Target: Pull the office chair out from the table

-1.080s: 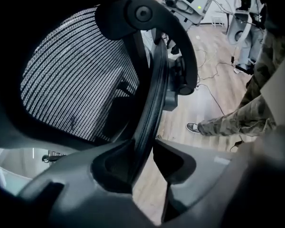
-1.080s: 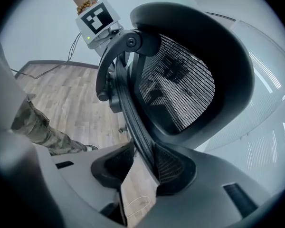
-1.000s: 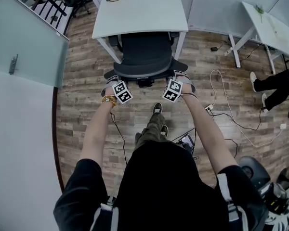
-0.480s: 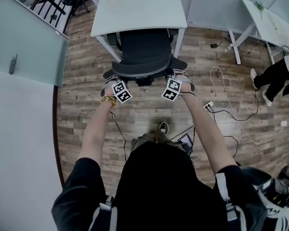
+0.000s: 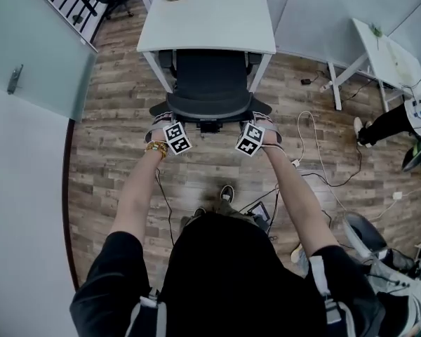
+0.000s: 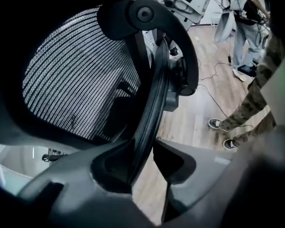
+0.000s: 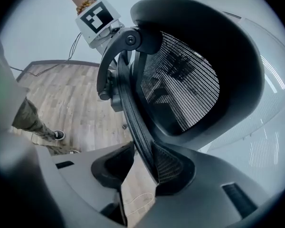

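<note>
Right: one office chair (image 5: 210, 83), seat partly under the near edge of one white table (image 5: 210, 20), backrest toward the person. Two grippers. Left gripper (image 6: 143, 161) clamped on the backrest rim (image 6: 154, 103), left side. Right gripper (image 7: 141, 167) clamped on the same rim, right side. Floor (image 5: 119, 153) of wood planks, cables (image 5: 316, 146) trailing. Second white table (image 5: 389, 44) at right; pale frosted panel (image 5: 35, 55) at left.
</note>
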Tool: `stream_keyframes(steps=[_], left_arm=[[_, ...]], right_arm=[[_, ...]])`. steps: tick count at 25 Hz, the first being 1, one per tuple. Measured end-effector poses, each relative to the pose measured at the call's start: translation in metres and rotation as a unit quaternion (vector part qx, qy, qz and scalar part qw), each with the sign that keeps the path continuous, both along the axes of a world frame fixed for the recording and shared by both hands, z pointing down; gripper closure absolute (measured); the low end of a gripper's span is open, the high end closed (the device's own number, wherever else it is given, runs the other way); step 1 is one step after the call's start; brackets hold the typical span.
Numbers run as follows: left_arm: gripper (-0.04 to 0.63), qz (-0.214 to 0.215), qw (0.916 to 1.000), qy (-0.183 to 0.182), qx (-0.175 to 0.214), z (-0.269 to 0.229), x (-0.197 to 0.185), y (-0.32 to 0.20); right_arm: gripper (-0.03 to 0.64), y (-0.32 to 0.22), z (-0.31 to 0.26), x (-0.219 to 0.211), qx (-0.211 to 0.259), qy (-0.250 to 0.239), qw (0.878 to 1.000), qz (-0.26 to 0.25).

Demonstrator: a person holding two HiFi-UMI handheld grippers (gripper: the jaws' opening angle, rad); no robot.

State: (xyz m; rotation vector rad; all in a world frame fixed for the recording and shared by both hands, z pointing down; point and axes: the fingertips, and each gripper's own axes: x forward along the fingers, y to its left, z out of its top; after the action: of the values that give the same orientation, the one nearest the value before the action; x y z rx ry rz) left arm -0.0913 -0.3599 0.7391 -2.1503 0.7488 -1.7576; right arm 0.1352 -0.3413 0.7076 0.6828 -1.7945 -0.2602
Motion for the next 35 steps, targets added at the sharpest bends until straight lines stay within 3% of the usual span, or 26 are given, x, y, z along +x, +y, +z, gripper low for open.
stream_keyframes(steps=[3, 10, 28, 35], left_arm=[[0.449, 0.005, 1.0, 0.003, 0.008, -0.001, -0.008, 0.003], [0.448, 0.013, 0.9998, 0.007, 0.012, 0.001, -0.014, 0.019], [0.448, 0.025, 0.9995, -0.003, 0.02, 0.002, -0.058, 0.048], [0.448, 0.021, 0.9998, -0.007, 0.004, 0.006, -0.073, 0.062]], right_arm=[[0.502, 0.003, -0.003, -0.009, 0.019, 0.006, 1.0, 0.009], [0.5, 0.02, -0.001, -0.017, 0.0, -0.003, 1.0, 0.02], [0.5, 0.067, 0.0, -0.062, 0.016, -0.008, 0.999, 0.037], [0.502, 0.088, 0.003, -0.077, 0.022, -0.007, 0.999, 0.039]])
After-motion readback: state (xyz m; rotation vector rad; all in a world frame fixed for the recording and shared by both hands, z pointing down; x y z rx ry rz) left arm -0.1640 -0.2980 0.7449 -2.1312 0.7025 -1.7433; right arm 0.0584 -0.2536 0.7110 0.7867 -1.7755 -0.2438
